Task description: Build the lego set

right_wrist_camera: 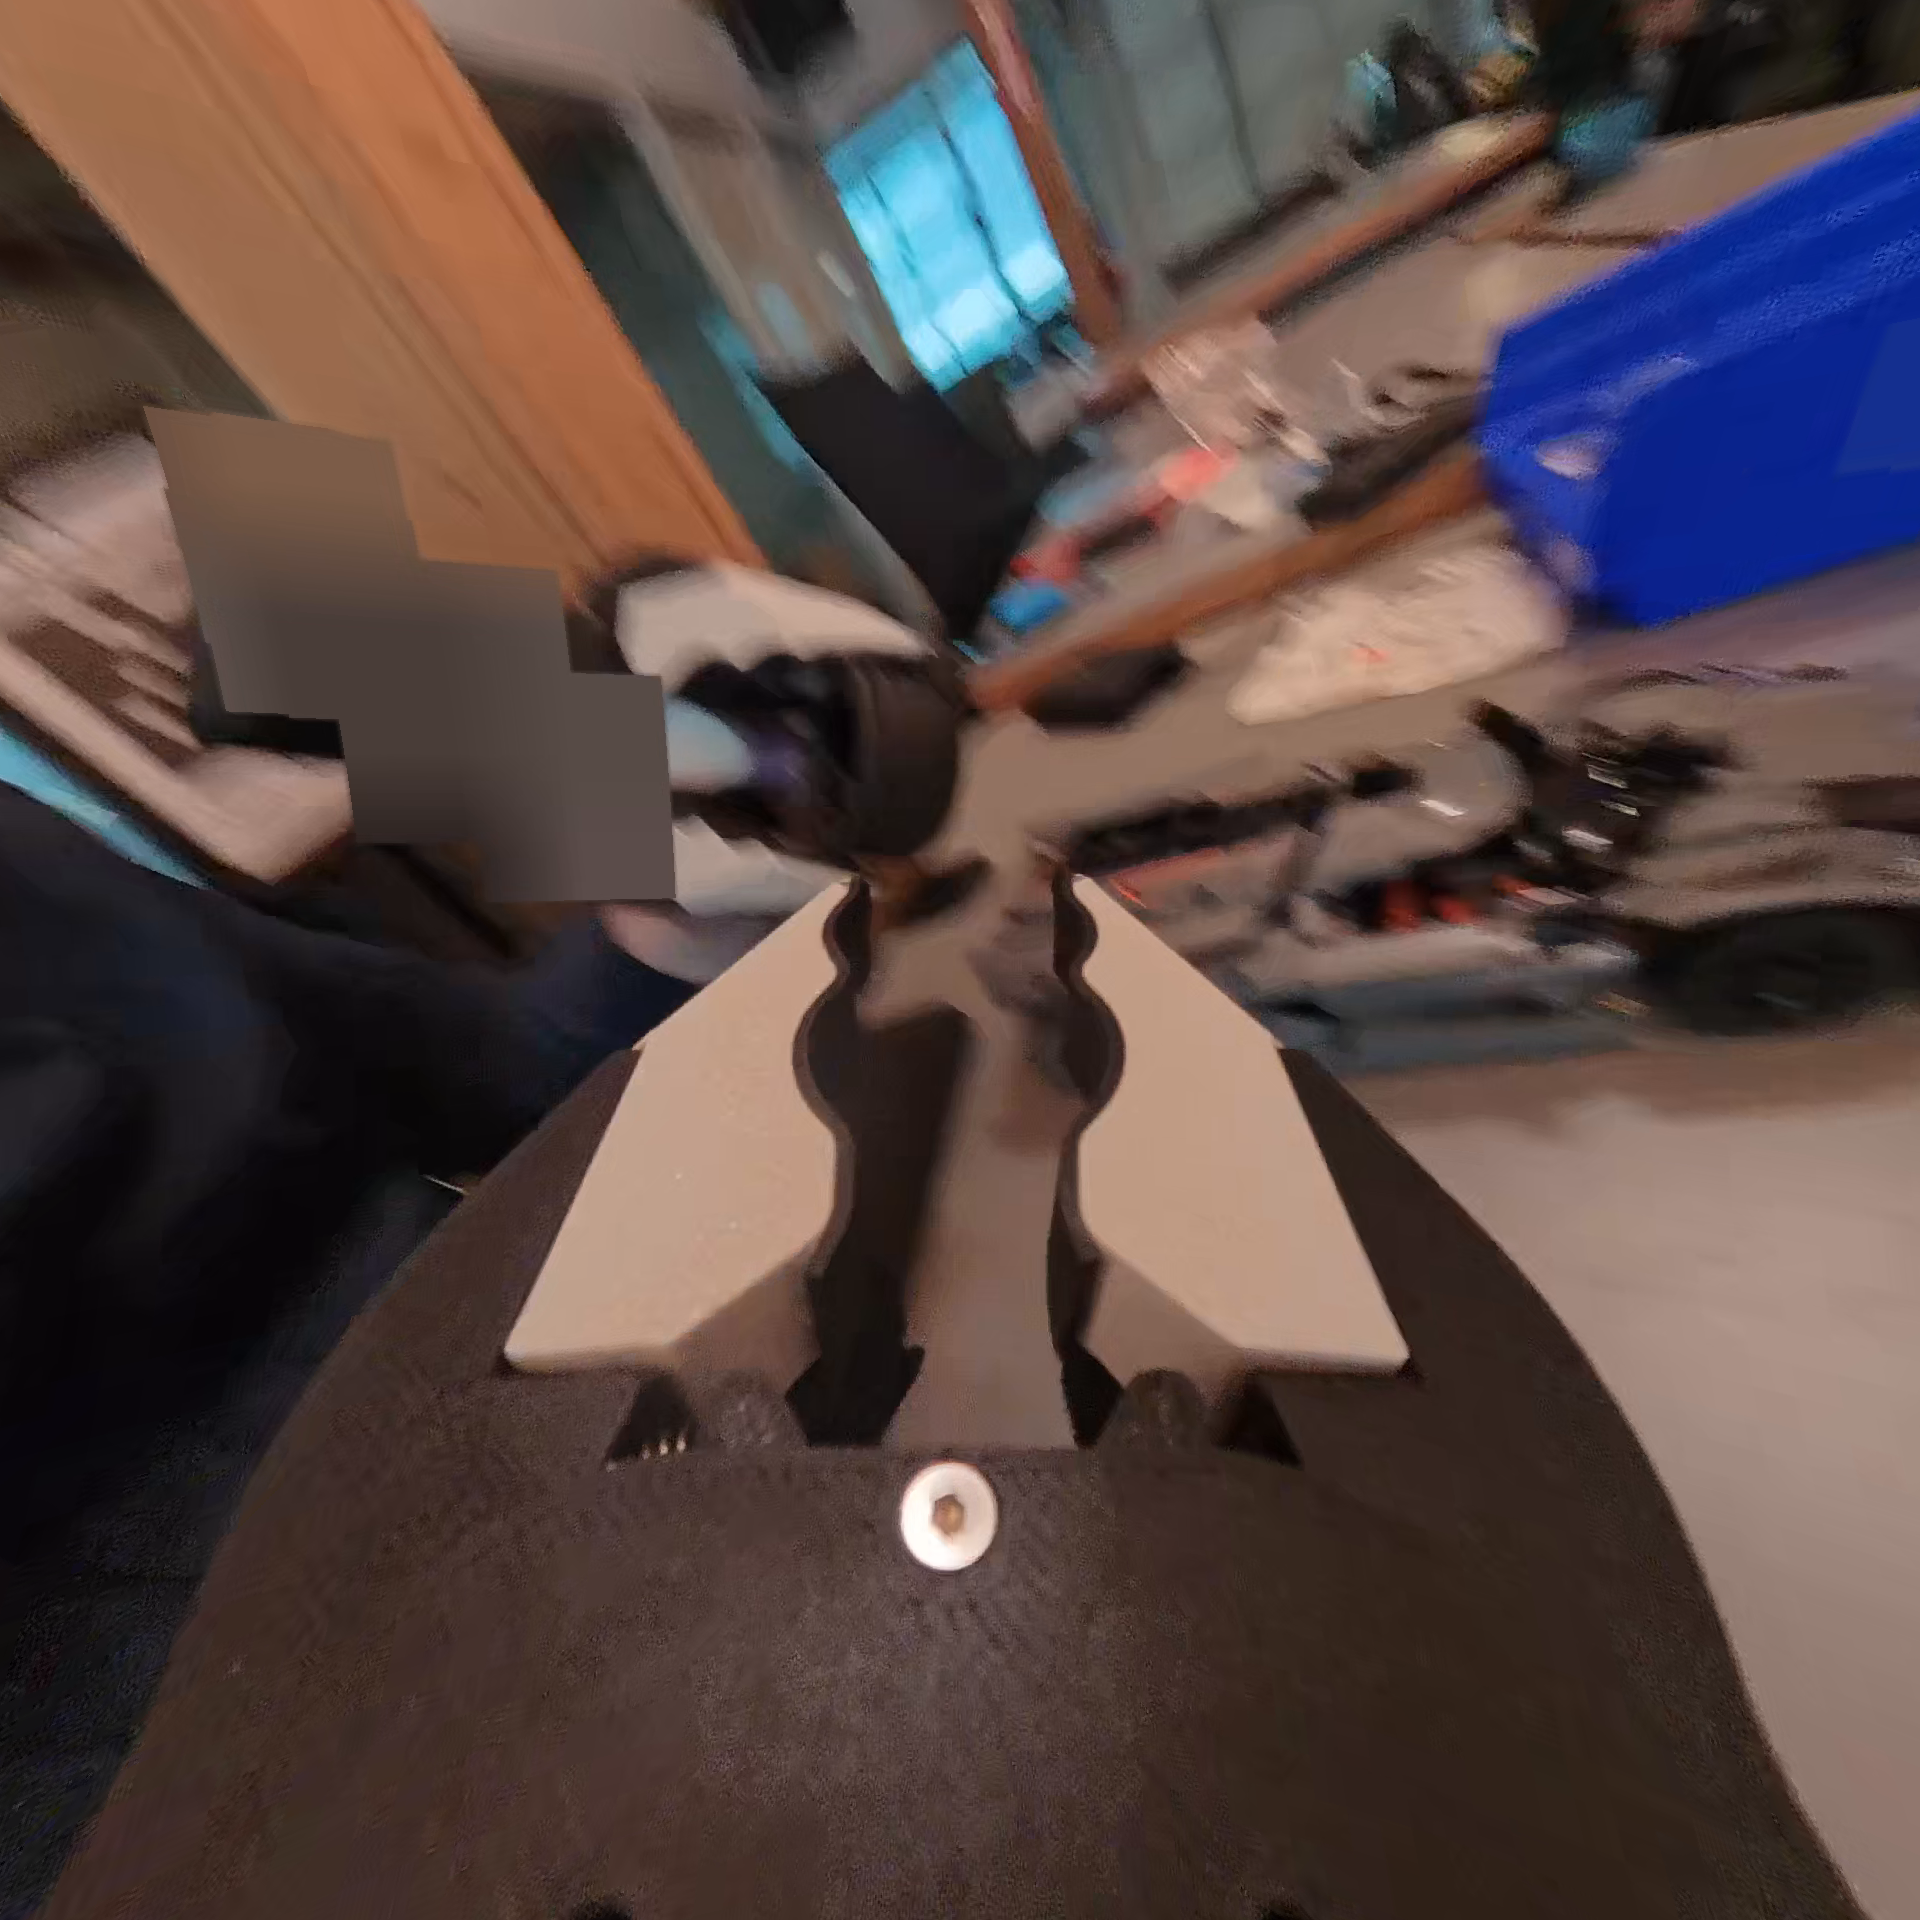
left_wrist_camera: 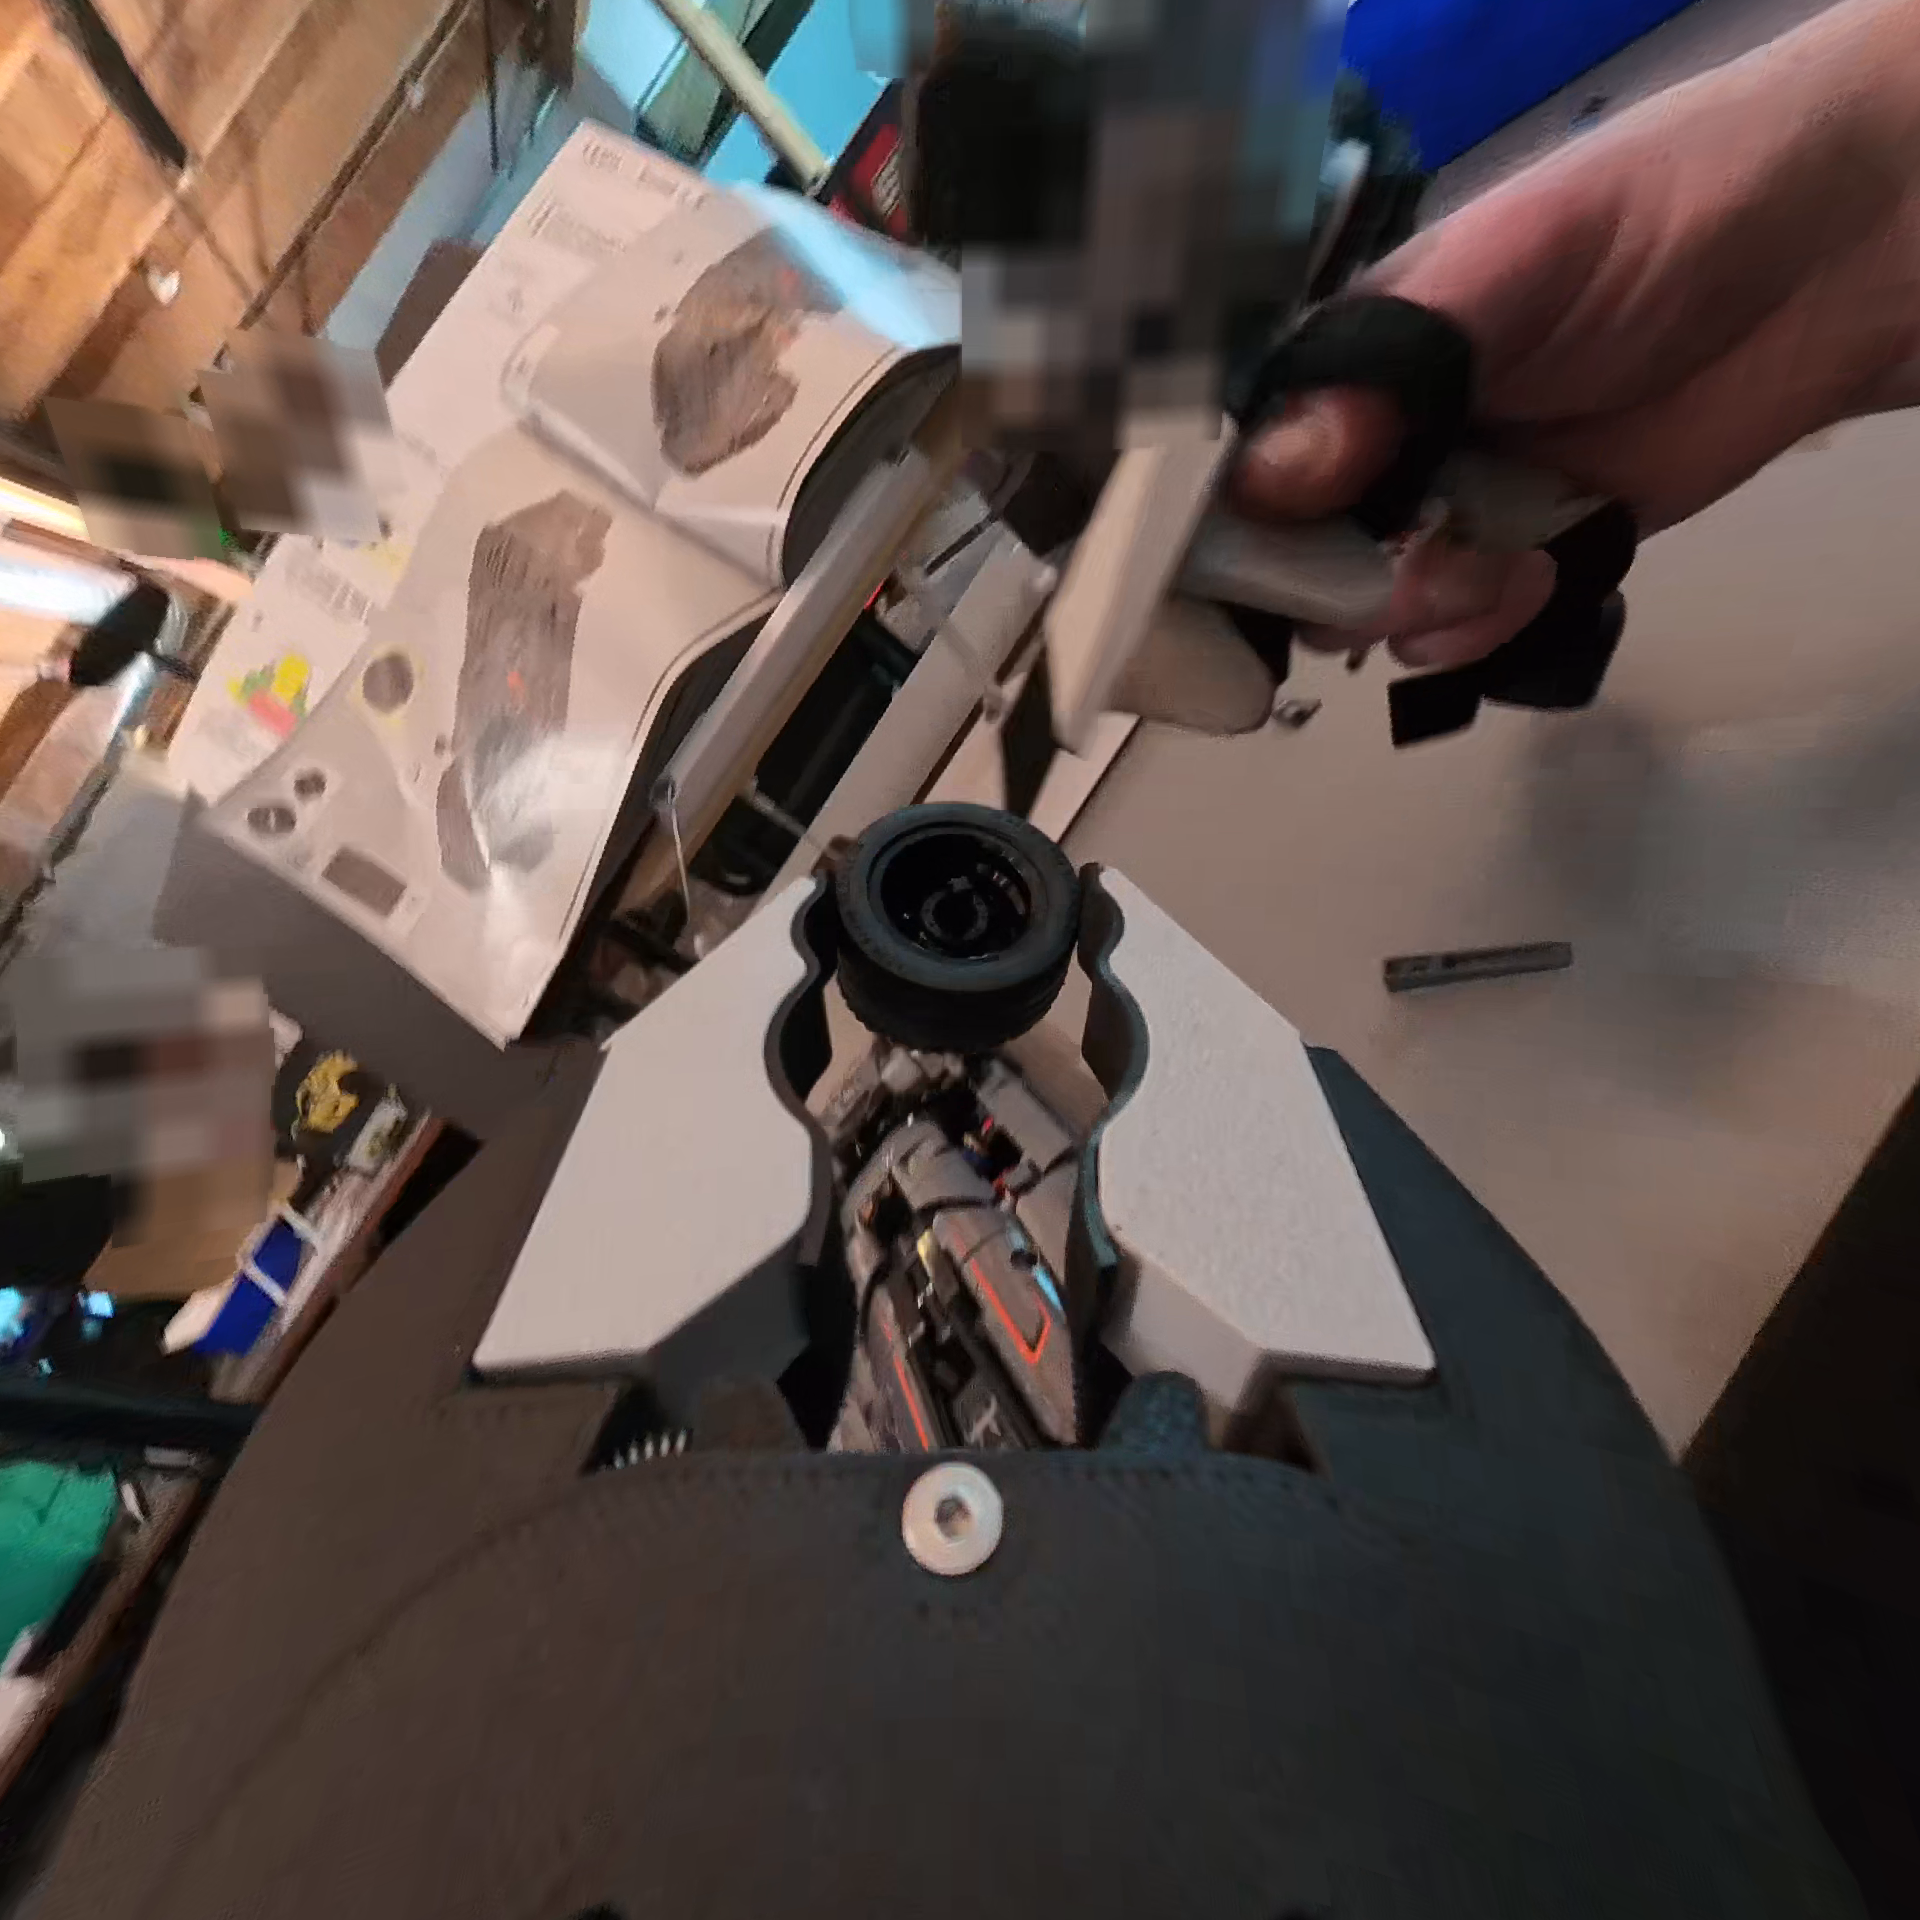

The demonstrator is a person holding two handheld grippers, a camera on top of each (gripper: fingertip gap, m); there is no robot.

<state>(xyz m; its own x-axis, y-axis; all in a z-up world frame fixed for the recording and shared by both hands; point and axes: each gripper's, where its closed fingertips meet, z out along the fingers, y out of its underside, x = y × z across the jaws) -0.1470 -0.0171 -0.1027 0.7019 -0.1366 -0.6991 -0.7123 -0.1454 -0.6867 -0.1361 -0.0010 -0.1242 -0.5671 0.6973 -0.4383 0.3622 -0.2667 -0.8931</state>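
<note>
My worktop (left_wrist_camera: 1455, 935) is pale grey and smooth; a big blue box (right_wrist_camera: 1714, 416) sits far off on it; behind it I see a bright blue-white window (right_wrist_camera: 956, 281); a tall orange-brown wooden wall (right_wrist_camera: 343, 270) stands on the left; brown cardboard boxes (left_wrist_camera: 125, 187) are stacked up high there too; the room is messy and dim, with warm light on the wood.

left claw (left_wrist_camera: 956, 935): clamped, full | right claw (right_wrist_camera: 956, 914): parted, empty
</note>
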